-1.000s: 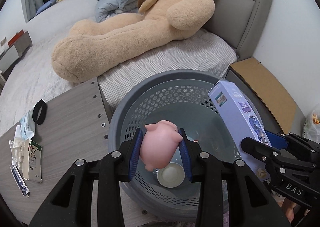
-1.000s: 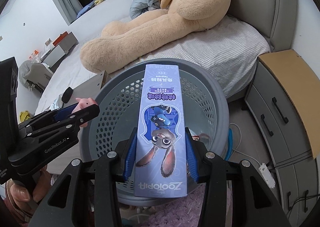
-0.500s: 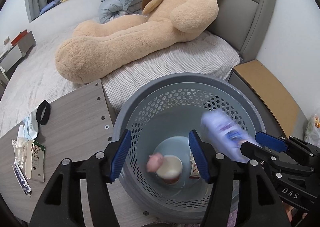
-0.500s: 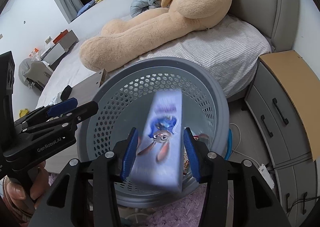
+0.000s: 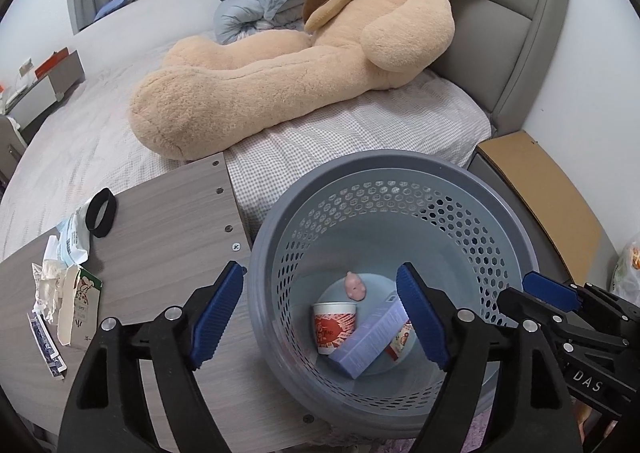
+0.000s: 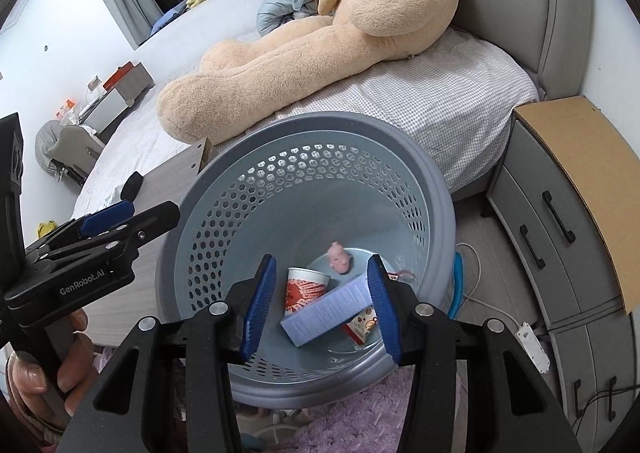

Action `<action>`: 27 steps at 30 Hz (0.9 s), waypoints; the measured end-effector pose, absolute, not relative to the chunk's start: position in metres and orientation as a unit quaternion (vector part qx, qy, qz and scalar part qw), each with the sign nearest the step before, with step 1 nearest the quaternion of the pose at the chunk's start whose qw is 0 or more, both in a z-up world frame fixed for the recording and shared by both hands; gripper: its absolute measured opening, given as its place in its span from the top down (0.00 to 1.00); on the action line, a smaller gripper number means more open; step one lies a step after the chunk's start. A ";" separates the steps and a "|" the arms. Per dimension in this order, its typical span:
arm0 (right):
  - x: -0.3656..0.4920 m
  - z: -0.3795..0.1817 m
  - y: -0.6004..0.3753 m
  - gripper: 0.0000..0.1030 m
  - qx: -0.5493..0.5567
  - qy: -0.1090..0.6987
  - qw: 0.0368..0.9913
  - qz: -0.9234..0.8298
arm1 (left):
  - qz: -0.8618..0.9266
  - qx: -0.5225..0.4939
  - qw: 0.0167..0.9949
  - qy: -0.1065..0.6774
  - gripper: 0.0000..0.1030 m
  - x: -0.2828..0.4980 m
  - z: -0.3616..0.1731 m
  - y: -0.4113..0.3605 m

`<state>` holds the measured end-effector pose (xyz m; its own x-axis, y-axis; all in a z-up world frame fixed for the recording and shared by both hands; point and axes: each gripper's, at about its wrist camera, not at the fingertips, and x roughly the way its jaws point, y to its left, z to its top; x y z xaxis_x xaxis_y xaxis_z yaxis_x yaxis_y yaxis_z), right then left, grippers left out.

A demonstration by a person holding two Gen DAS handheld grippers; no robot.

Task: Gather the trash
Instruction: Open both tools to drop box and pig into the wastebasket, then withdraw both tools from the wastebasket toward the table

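Both grippers hang above the grey basket [image 5: 384,177], which stands against the worktop [image 5: 168,221] edge, beside the bed. The left gripper [image 5: 320,313] is empty, its jaws opening wide. The right gripper [image 6: 318,309] stands half open, gripping nothing. Down on the basket floor lie the pink toy [image 5: 355,286], paper cup [image 5: 334,327] and purple box [image 5: 370,341]. More litter [image 5: 64,289] sits near the worktop's left edge.

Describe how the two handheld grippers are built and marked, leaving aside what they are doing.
Both are black plastic with silver screws at the pivots. The left gripper and right gripper each carry two ribbed blue pads. The left one's side reads "GenRobot.AI"; the right one's shows "DAS". No cables or sleeves are visible.
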<state>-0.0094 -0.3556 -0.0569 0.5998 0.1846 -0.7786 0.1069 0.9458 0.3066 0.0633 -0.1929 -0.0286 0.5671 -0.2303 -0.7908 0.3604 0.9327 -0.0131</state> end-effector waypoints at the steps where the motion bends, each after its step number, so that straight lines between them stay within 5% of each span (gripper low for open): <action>1: -0.010 -0.057 -0.355 0.55 0.162 0.447 0.880 0.022 | -0.166 0.074 0.883 0.434 0.23 0.063 -0.028 -0.192; 27: -0.021 -0.047 -0.325 0.44 0.135 0.435 0.890 0.021 | -0.151 0.046 0.896 0.416 0.14 0.047 -0.015 -0.154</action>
